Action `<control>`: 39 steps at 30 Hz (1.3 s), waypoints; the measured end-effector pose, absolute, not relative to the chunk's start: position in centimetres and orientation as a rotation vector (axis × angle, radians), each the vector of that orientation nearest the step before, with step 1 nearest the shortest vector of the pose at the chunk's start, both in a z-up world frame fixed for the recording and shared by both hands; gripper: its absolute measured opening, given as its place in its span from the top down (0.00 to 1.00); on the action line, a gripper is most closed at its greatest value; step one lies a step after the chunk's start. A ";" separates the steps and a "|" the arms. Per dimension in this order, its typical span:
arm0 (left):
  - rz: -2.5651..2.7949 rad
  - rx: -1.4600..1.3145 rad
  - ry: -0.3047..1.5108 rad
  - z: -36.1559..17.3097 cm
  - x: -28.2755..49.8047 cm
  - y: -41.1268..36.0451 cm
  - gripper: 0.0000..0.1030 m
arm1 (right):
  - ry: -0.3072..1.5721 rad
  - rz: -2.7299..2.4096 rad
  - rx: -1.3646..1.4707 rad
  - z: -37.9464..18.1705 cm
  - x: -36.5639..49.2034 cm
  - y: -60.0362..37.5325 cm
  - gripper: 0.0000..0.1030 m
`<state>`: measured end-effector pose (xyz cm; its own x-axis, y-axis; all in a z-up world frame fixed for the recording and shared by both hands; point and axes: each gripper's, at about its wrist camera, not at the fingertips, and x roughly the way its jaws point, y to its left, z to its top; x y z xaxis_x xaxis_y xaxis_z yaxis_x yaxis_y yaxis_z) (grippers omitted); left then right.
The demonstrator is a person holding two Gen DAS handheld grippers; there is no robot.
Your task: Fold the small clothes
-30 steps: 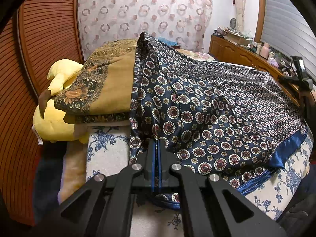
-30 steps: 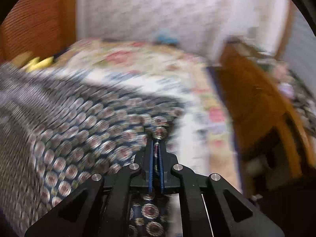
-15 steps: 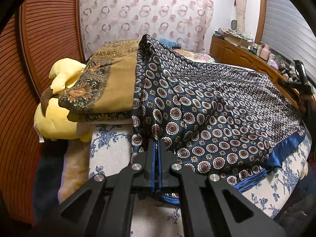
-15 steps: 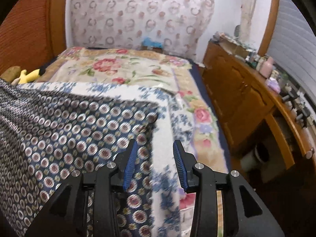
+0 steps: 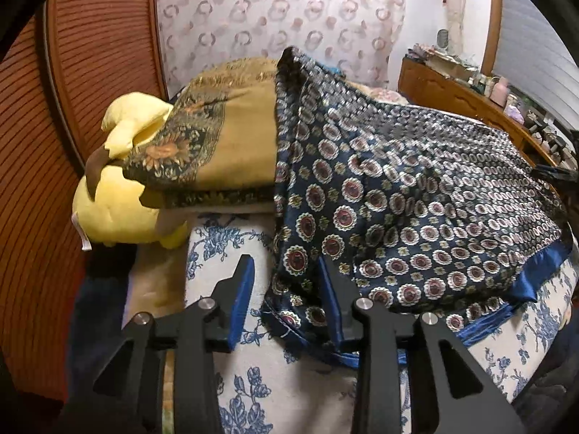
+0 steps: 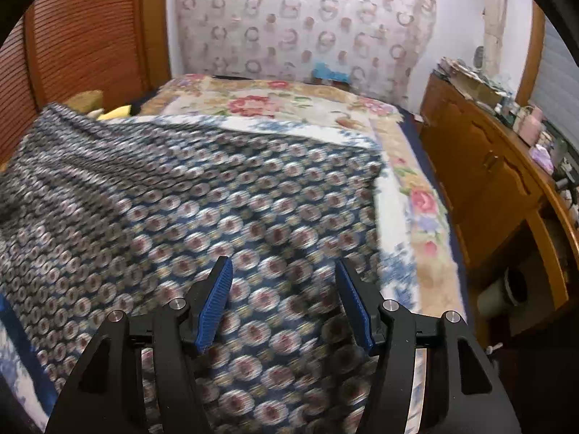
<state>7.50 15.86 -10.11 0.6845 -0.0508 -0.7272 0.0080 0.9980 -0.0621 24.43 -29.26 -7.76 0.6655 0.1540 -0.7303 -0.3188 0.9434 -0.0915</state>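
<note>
A navy satin cloth (image 5: 405, 195) with red-and-white medallions and a plain blue hem lies spread over the bed, its far corner draped up on a folded ochre blanket (image 5: 224, 144). My left gripper (image 5: 286, 271) is open just above the cloth's near left corner, which lies between the fingers, not gripped. In the right wrist view the same cloth (image 6: 202, 199) lies flat, blurred by motion. My right gripper (image 6: 284, 271) is open and empty over the cloth's right part.
A yellow plush toy (image 5: 115, 202) lies under the ochre blanket at the left. The bed has a blue-floral sheet (image 5: 253, 390) and a rose quilt (image 6: 289, 101). A wooden sideboard (image 6: 499, 188) with clutter runs along the right. Ribbed wooden panels (image 5: 90, 72) stand at the left.
Both grippers have opened and let go of the cloth: the right one first, the left one just now. The cloth has dropped and settled flat on the bed.
</note>
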 end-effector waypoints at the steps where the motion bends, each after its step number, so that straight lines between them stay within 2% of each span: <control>1: -0.039 -0.058 0.825 -10.3 7.7 15.8 0.67 | 0.804 0.277 -0.220 -7.9 24.2 -29.0 0.42; 19: -0.064 -0.106 0.851 -10.5 9.5 15.7 0.67 | 0.805 0.323 -0.225 -9.1 18.4 -28.7 0.41; 20: -0.071 -0.108 0.850 -10.5 9.6 15.7 0.69 | 0.806 0.325 -0.222 -9.2 18.2 -28.9 0.41; 22: -0.118 -0.129 0.848 -10.4 9.6 15.6 0.93 | 0.805 0.326 -0.208 -9.3 17.6 -29.3 0.42; 24: -0.142 -0.131 0.829 -9.9 9.2 15.2 0.99 | 0.803 0.324 -0.194 -9.5 17.1 -29.7 0.42; 32: -0.267 -0.122 0.664 -3.8 8.6 11.1 1.00 | 0.772 0.317 -0.118 -9.0 15.1 -31.8 0.42; 39: -0.422 -0.039 0.572 1.8 12.2 3.2 1.00 | 0.736 0.292 -0.076 -7.8 13.9 -33.9 0.42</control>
